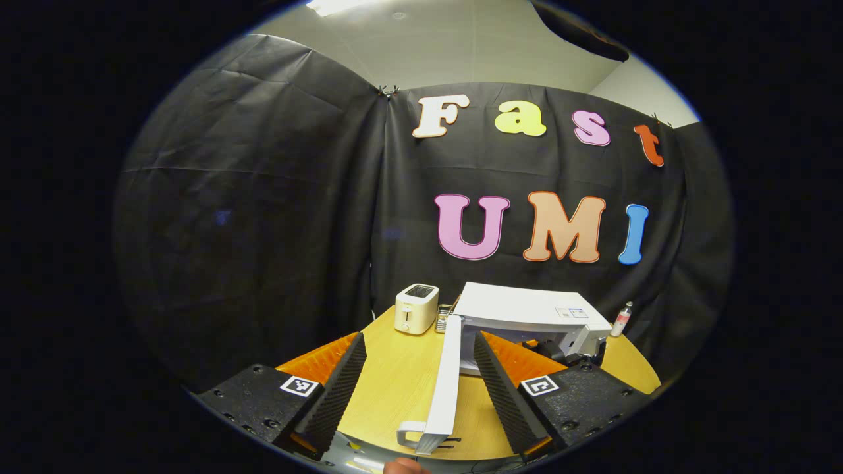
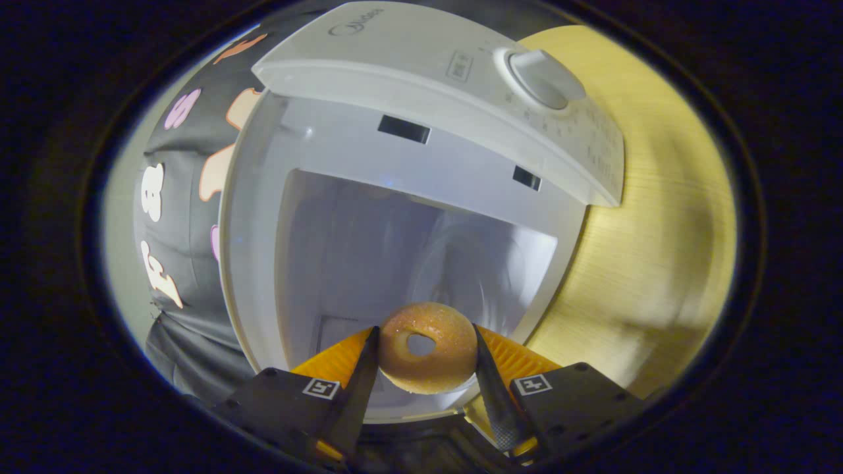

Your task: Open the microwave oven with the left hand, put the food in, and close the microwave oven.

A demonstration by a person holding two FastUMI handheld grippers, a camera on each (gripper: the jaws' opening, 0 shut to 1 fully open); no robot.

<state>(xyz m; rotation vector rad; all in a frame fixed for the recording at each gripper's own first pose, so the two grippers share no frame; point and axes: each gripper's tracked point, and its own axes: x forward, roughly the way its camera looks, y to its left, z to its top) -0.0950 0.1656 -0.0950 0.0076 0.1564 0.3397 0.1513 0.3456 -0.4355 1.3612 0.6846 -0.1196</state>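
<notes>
A white microwave oven stands at the back of the round wooden table, its door swung wide open toward me, edge-on between the fingers of my left gripper. That gripper is open and holds nothing. The other gripper and its hand show at the oven's mouth. In the right gripper view the camera is tilted; the oven's open cavity lies just ahead. My right gripper is shut on a sugared doughnut, held at the cavity's opening.
A white toaster stands left of the oven, with a small rack between them. A small bottle is at the oven's right. The oven's control panel with its dial is beside the cavity. Bare tabletop lies alongside.
</notes>
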